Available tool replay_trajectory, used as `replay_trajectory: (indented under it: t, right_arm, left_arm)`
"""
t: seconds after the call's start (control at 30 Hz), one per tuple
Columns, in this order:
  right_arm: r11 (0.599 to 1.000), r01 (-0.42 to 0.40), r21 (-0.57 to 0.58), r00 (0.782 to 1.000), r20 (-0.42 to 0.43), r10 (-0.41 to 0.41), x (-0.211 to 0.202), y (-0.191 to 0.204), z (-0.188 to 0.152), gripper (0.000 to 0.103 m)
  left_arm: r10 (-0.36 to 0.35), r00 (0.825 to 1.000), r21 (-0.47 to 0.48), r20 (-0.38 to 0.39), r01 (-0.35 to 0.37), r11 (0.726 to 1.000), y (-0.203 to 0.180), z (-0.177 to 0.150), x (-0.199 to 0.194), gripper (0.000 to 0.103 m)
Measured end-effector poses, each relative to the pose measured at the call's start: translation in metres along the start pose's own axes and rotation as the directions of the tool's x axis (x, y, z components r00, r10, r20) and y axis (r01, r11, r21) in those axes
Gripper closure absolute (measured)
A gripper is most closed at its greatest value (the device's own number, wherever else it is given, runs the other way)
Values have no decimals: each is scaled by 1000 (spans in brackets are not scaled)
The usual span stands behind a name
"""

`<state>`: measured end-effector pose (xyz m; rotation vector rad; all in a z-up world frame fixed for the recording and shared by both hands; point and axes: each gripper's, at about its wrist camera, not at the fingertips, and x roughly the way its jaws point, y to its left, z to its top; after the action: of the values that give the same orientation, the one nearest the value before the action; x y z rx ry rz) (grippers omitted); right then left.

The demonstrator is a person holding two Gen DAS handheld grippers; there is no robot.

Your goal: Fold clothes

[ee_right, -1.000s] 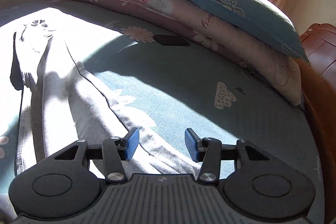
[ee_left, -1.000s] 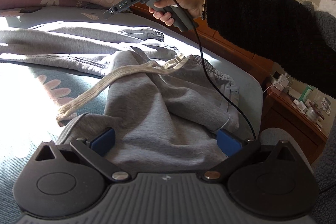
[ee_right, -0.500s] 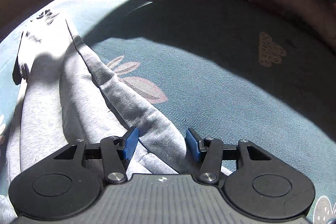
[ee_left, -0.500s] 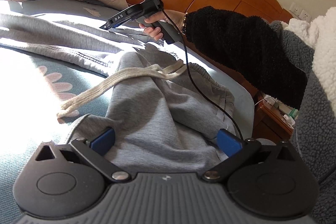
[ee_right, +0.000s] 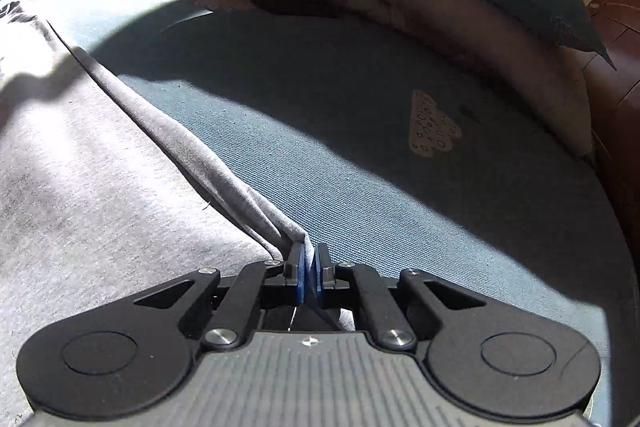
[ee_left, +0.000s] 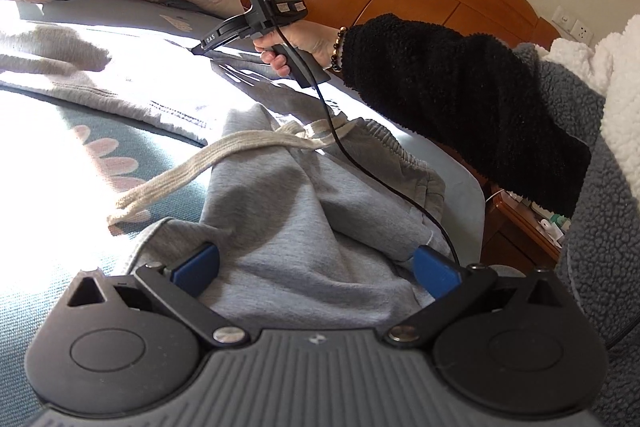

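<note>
Trousers (ee_right: 100,187) lying across bed (ee_right: 360,155), lower left of frame; right claw (ee_right: 307,273) just closing, pinching edge fold. Left claw (ee_left: 316,267) gaping around waistband. Lifting evenly, keeping fold taut.

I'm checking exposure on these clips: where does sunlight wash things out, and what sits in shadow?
Left wrist view: sun blows out the grey trousers and bedsheet at left. Right wrist view: glare on the trousers at left, a broad shadow across the sheet's middle; both views bend at the edges.
</note>
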<state>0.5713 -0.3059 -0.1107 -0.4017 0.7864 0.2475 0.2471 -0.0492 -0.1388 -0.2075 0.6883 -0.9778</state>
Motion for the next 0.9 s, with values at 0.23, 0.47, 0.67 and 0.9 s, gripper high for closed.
replay_trajectory:
  t: [0.23,0.47,0.67,0.9]
  right_arm:
    - [999,0,46,995,96,-4,-46,-21,4,65]
    - [985,-8,171,999,33,2,-72,-96,-30,43]
    - [976,-59,211,998,-16,64,-63,-110,-74,43]
    - [961,69,269,997,-63,-54,-34,-106,-74,85]
  left_arm:
    - [4,1000,4,-1,-4,1000,-1,-1,0,1]
    - [0,1000,-3,3,0,1000,0,-1,0,1]
    - [-14,1000,-21,11,14,1000,4,-1,-1,1]
    - [-8,1000,-16,8,8,1000,1,-2,0,1]
